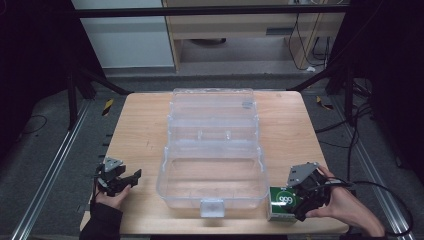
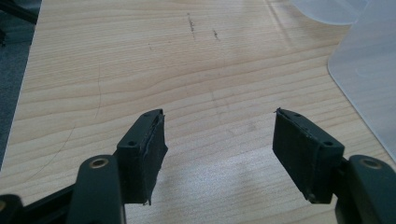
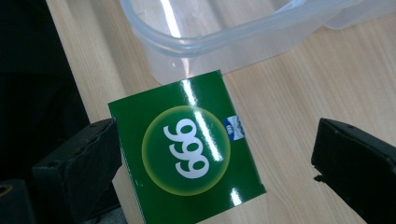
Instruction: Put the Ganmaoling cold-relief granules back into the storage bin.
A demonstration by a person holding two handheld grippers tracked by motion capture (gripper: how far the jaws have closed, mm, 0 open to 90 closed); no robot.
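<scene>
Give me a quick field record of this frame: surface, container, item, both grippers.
surface: wooden table
container: clear plastic box, lid open, nothing visible inside
item: green carton marked 999, beside the box's near right corner
left gripper: open, over bare wood left of the box
right gripper: open, jaws straddling the carton, one jaw near its edge, other apart

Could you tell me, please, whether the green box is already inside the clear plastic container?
No, the green box sits on the wooden table just outside the clear container, by its near right corner.
</scene>
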